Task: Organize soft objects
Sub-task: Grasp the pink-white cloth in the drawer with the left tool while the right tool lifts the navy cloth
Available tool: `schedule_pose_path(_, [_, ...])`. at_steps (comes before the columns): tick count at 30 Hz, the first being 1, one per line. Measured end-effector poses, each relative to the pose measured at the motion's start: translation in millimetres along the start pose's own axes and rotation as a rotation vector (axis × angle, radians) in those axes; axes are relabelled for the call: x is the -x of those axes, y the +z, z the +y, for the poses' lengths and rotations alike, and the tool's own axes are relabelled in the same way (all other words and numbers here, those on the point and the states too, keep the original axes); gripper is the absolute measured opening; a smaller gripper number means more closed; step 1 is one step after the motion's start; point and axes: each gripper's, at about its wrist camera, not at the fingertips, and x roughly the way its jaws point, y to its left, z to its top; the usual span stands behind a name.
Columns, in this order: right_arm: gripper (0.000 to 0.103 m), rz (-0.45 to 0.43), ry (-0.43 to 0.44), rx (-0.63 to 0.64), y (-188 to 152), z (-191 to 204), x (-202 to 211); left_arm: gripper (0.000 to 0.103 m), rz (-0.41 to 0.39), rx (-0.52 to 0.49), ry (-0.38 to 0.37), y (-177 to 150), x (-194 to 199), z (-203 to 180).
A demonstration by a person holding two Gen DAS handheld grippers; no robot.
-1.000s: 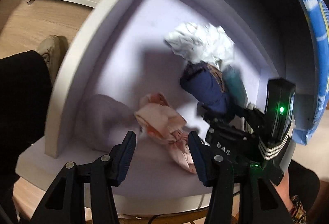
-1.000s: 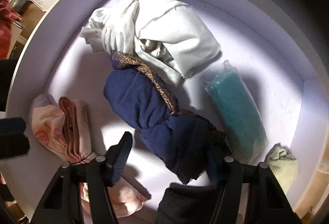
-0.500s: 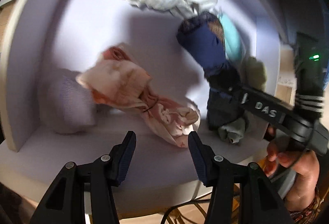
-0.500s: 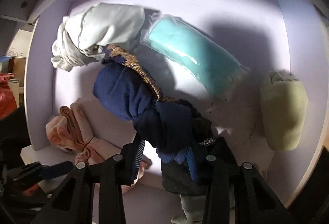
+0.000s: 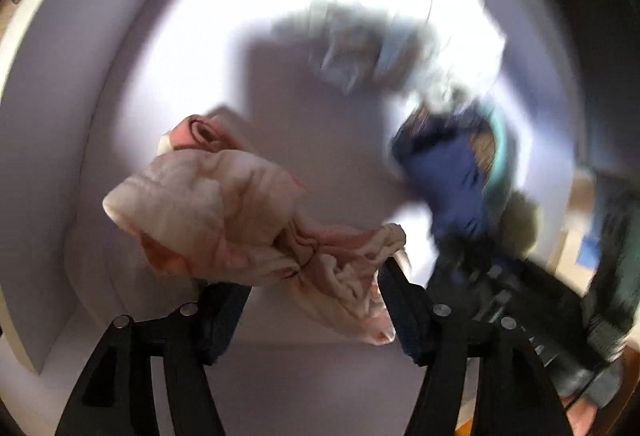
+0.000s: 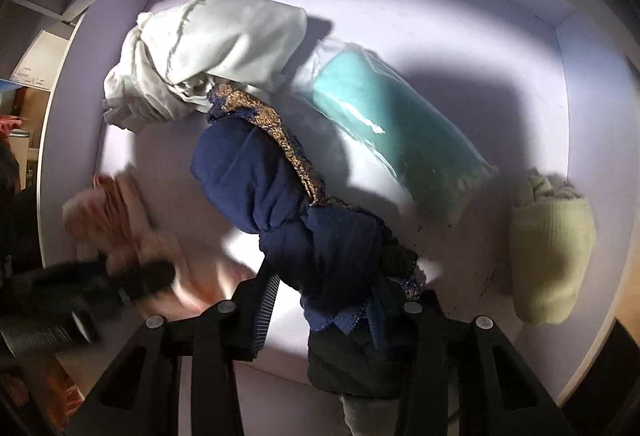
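Left wrist view: your left gripper (image 5: 308, 300) has just been opening; its jaws stand wide around the lower end of the pink bundle (image 5: 224, 220), pads not visibly pressing. Bare shelf floor (image 5: 320, 139) lies behind, bounded by the left wall (image 5: 44, 139). Right wrist view, left to right: white bundle (image 6: 208, 47), navy bundle (image 6: 280, 195), bagged teal roll (image 6: 400, 131), pale green roll (image 6: 548, 256) beside the right wall (image 6: 588, 115). Your right gripper (image 6: 324, 308) is clamped narrow on the navy bundle's near end.
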Motion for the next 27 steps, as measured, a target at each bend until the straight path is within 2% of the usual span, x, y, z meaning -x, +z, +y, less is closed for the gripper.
schedule_pose_path(3, [0.042, -0.019, -0.005, 0.012, 2, 3, 4, 0.067, -0.029, -0.014, -0.008, -2, 1, -6])
schedule_pose_path(6, [0.052, -0.058, -0.021, 0.047, 5, 9, 13, 0.067, -0.024, -0.01, -0.03, -8, 2, -8])
schedule_pose_path(7, [0.056, -0.07, -0.025, 0.063, 6, 13, 15, 0.067, -0.027, 0.006, -0.04, -8, 2, -6])
schedule_pose_path(11, [0.056, -0.085, -0.036, 0.133, 11, 28, 14, 0.067, -0.084, 0.089, -0.077, -1, 19, 20])
schedule_pose_path(12, [0.054, -0.076, -0.047, 0.146, 11, 31, 11, 0.067, -0.101, 0.097, -0.073, 1, 24, 22])
schedule_pose_path(13, [0.046, -0.064, -0.055, 0.152, 11, 31, 9, 0.067, -0.115, 0.097, -0.064, 3, 26, 23])
schedule_pose_path(15, [0.044, -0.053, -0.067, 0.156, 10, 33, 4, 0.067, -0.118, 0.087, -0.048, 8, 28, 22])
schedule_pose_path(18, [0.036, -0.048, -0.046, 0.148, 8, 36, 8, 0.067, -0.102, 0.063, -0.024, 17, 27, 18])
schedule_pose_path(23, [0.035, -0.039, 0.045, 0.043, -1, 31, 19, 0.065, -0.146, -0.022, 0.022, 24, 25, 3])
schedule_pose_path(27, [0.035, -0.044, 0.021, -0.028, -4, 18, 31, 0.065, -0.202, -0.147, 0.082, 26, 33, -18])
